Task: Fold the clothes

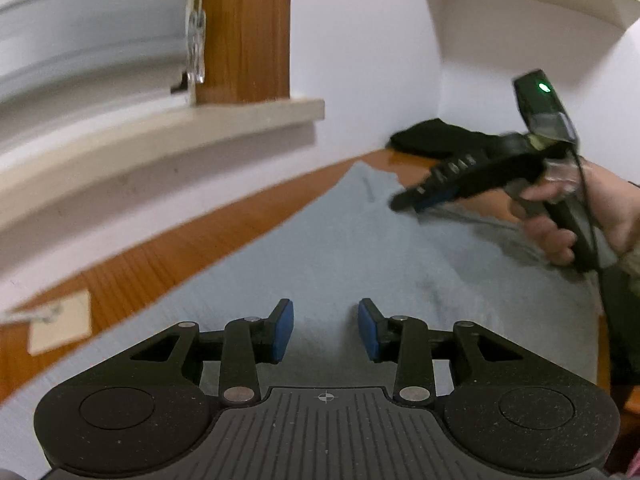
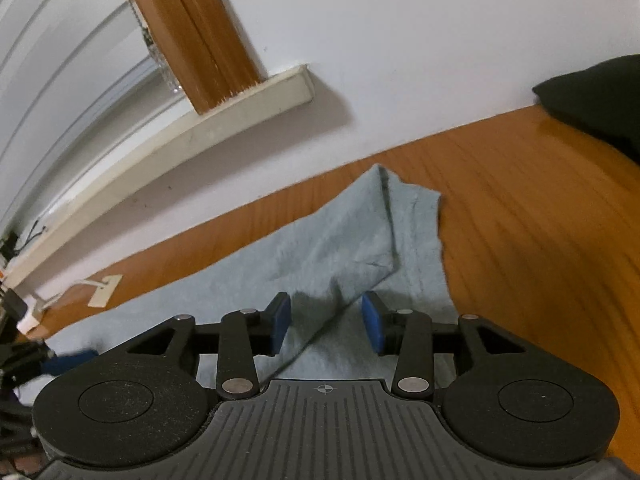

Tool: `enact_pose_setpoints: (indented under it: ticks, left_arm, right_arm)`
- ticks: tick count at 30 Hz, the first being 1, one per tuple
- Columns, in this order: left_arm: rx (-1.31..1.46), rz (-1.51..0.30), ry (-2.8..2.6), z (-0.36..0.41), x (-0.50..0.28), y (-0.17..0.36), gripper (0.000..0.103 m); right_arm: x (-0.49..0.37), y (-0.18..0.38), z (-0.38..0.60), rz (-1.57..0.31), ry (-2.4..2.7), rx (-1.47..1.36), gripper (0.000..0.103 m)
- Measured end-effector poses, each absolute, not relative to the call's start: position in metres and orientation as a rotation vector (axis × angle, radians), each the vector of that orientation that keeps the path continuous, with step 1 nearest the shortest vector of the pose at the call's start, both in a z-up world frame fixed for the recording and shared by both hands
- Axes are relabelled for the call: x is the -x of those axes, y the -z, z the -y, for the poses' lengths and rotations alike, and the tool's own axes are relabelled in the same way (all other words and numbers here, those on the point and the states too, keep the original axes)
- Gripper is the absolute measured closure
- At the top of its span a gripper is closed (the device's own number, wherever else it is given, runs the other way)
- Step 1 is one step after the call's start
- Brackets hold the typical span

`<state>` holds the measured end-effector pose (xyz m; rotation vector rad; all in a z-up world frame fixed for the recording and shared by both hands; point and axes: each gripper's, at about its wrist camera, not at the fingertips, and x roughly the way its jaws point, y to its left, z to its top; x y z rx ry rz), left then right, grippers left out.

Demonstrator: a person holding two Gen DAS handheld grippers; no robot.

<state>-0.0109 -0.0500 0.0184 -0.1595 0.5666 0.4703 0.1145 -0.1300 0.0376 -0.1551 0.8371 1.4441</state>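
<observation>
The left claw [image 1: 326, 330] hangs with its blue pads spread apart and nothing between them, just above a pale grey-blue garment [image 1: 320, 248] lying flat on the wooden worktop [image 1: 160, 256]. The right claw [image 2: 326, 324] is spread too — a folded edge of the same garment [image 2: 340, 240] passes under the gap, but the pads do not press on it. In the left wrist view the right claw [image 1: 404, 202] shows to the right and farther off, its tips low over the cloth, with a person's hand [image 1: 576, 220] wrapped round the handle.

The garment covers the near and middle part of the worktop. One flap is already turned over on itself, leaving a diagonal crease that runs toward a pointed corner near the far wall. Beyond it, at the far right, a dark cloth [image 2: 600, 96] sits against the wall, apart from the pale one. A small card [image 1: 60, 322] lies on the wood to the left.

This looks like the pause between folds — one fold laid and let go, neither claw gripping. The next move likely calls for each claw to pinch a fresh edge or corner, lift together, and carry it across evenly so the layers beneath do not drag or bunch.
</observation>
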Motion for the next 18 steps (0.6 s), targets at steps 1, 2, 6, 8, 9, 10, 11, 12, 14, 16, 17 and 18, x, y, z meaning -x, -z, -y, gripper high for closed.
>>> enact_pose_setpoints:
  ticks: [1, 2, 6, 8, 9, 10, 11, 12, 14, 16, 17, 18]
  left_arm:
    - [0.171, -0.568, -0.465, 0.049, 0.012, -0.017, 0.064]
    - [0.181, -0.571, -0.461, 0.048, 0.014, -0.015, 0.064]
    - [0.184, -0.590, -0.461, 0.047, 0.012, -0.014, 0.064]
    - [0.184, -0.592, -0.462, 0.047, 0.013, -0.014, 0.063]
    - [0.187, -0.592, -0.463, 0.047, 0.014, -0.014, 0.061]
    - [0.192, -0.595, -0.468, 0.046, 0.014, -0.014, 0.059]
    - [0.197, -0.598, -0.473, 0.045, 0.015, -0.013, 0.055]
    - [0.204, -0.600, -0.476, 0.044, 0.015, -0.013, 0.053]
    - [0.217, -0.601, -0.480, 0.041, 0.016, -0.013, 0.049]
    - [0.227, -0.602, -0.485, 0.039, 0.016, -0.013, 0.047]
    - [0.229, -0.602, -0.486, 0.039, 0.016, -0.013, 0.046]
    - [0.229, -0.602, -0.488, 0.039, 0.016, -0.013, 0.044]
  right_arm:
    - [-0.114, -0.037, 0.126, -0.829, -1.442, 0.152, 0.063]
    - [-0.115, -0.037, 0.122, -0.824, -1.440, 0.148, 0.064]
    - [-0.124, -0.041, 0.115, -0.787, -1.471, 0.078, 0.097]
    - [-0.124, -0.051, 0.116, -0.731, -1.469, 0.048, 0.098]
    - [-0.122, -0.055, 0.114, -0.714, -1.462, 0.052, 0.098]
    - [-0.119, -0.057, 0.111, -0.701, -1.456, 0.081, 0.098]
    - [-0.113, -0.056, 0.107, -0.682, -1.441, 0.140, 0.097]
    - [-0.108, -0.054, 0.102, -0.669, -1.421, 0.211, 0.096]
    - [-0.106, -0.052, 0.102, -0.648, -1.396, 0.268, 0.090]
    - [-0.110, -0.053, 0.107, -0.630, -1.378, 0.278, 0.080]
    - [-0.116, -0.058, 0.113, -0.625, -1.367, 0.261, 0.073]
    - [-0.122, -0.063, 0.120, -0.613, -1.358, 0.253, 0.064]
